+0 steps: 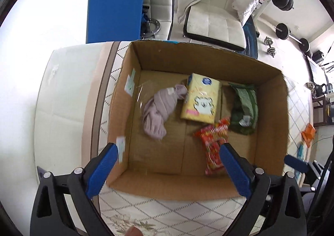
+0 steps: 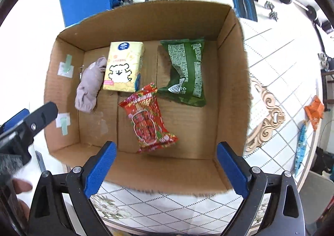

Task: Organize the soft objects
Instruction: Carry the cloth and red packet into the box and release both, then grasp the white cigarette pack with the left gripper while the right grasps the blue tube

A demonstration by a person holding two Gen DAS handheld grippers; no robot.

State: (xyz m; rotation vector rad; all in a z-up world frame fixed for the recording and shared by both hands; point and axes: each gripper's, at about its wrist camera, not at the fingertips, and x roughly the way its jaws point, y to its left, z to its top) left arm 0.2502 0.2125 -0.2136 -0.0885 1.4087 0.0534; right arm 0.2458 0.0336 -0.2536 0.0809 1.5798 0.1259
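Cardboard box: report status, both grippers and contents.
Left gripper open, empty; right gripper open, empty. Cardboard box holds red snack pack, green pack, tissue pack, sock. Nothing blocking.

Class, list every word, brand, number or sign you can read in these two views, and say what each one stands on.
No text reads for certain.
Red snack packet: large white lettering across the top, too warped to read.
Green packet: blocks of white small print and a white emblem, too small.
Yellow tissue pack: round blue logo and pink tag, lettering too small; a white bear drawing.
Cardboard box: pale green arrow stickers on the left wall, no words.
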